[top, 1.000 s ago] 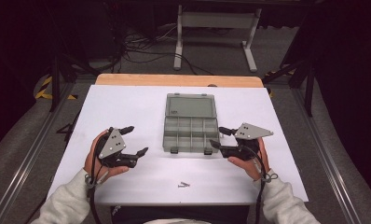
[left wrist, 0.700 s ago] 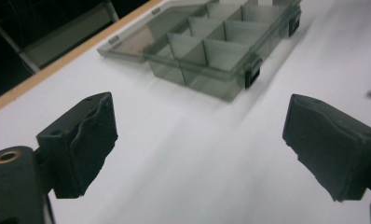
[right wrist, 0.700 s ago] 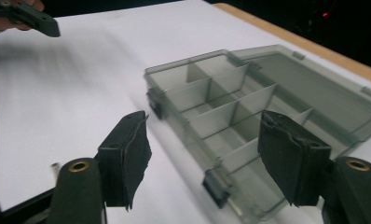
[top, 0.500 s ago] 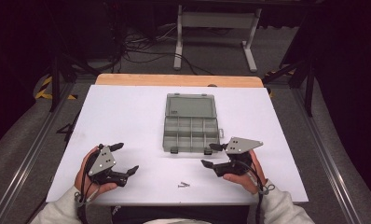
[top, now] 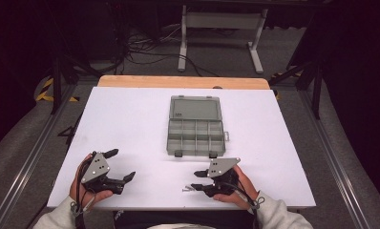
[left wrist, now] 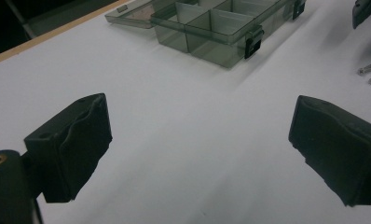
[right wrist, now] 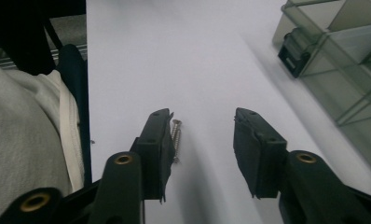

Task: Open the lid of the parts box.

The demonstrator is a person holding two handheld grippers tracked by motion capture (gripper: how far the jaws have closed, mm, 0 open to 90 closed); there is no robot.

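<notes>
Resting near the front edge of the white worktop (top: 131, 124), both grippers sat low, with wide bare surface between them and the side edges. The left gripper (top: 121, 164) stood with its jaws spread wide and nothing between them; in the left gripper view only blank white surface lay between the two black pads (left wrist: 76, 140). Its jaws had just been opening further. The right gripper (top: 196, 181) pointed toward the left, its jaws partly apart and just closing in, with nothing pinched. In the right gripper view the screws (right wrist: 176, 135) lay on the worktop just beside the inner face of one jaw, within the gap; whether they touched the pad could not be told. In the high view the screws (top: 188, 189) lay just ahead of the right gripper's tips, close to the front edge.

Behind the grippers, near the middle of the worktop, a grey see-through parts box (top: 195, 138) lay open, its lid folded flat toward the far side, its latches facing the person. It stood well apart from the left gripper and near the right one. A strip of bare wood (top: 178, 82) showed along the far edge. Beyond it the floor was dark, with cables (top: 145, 47) and the legs of a metal stand (top: 221, 33).
</notes>
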